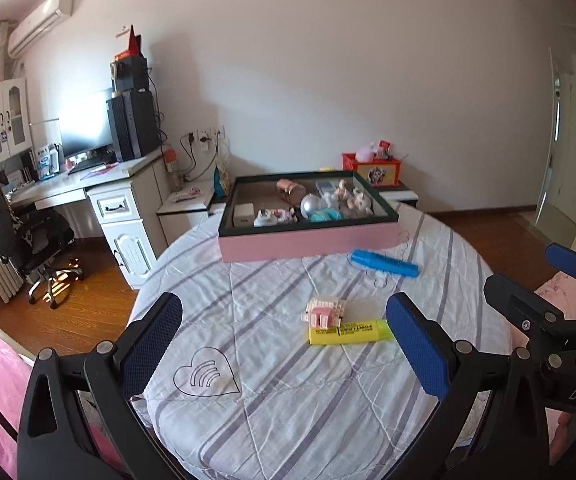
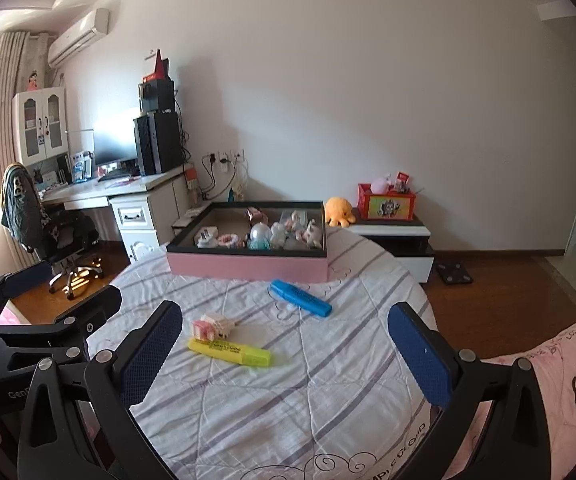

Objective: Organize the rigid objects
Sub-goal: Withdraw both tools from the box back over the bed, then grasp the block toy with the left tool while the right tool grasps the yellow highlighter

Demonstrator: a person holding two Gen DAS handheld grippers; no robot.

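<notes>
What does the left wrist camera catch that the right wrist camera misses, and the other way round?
Only the left wrist view shows the heart outline stitched on the quilt. Only the right wrist view shows the orange plush and the black scale on the floor. Both show the pink tray, blue highlighter, yellow highlighter, pink block toy, and the open left gripper and right gripper.

From my left wrist view the yellow highlighter (image 1: 348, 332) has its cap end tucked behind my left gripper's right fingertip (image 1: 418, 350). The small toys in the pink box (image 1: 308, 242) are too tiny and crowded for me to identify. My right gripper (image 1: 568, 280) is cut off by the frame edge.
</notes>
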